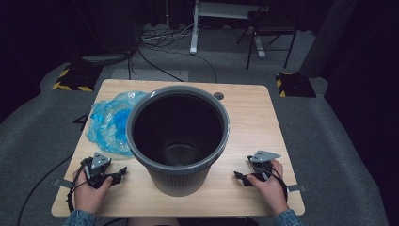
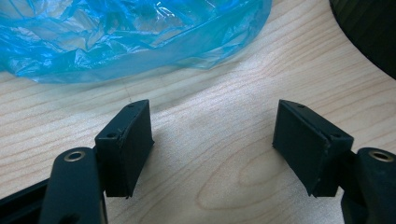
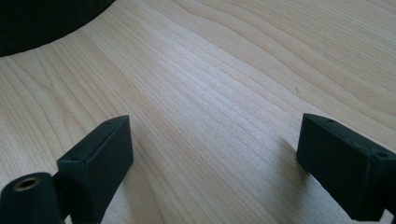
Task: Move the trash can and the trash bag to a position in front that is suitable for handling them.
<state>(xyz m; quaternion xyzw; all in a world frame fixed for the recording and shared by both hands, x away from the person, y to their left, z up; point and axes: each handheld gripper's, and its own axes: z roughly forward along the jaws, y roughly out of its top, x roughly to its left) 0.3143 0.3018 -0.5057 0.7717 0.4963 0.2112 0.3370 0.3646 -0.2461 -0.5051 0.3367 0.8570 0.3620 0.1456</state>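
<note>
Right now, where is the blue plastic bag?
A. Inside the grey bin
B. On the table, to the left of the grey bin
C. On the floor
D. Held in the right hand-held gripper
B: the blue plastic bag lies crumpled on the table, left of the grey bin, ahead of the open left hand-held gripper.

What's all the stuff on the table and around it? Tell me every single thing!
bin: one, grey, middle of the table, upright, empty
plastic bag: one, blue, crumpled, left of the bin, touching it
table: one, light wood, with a small round hole at the far edge
chair: one, dark, on the floor beyond the table
cables: several, black, on the grey floor behind
left gripper: one, black, open, near left corner
right gripper: one, black, open, near right corner
</note>
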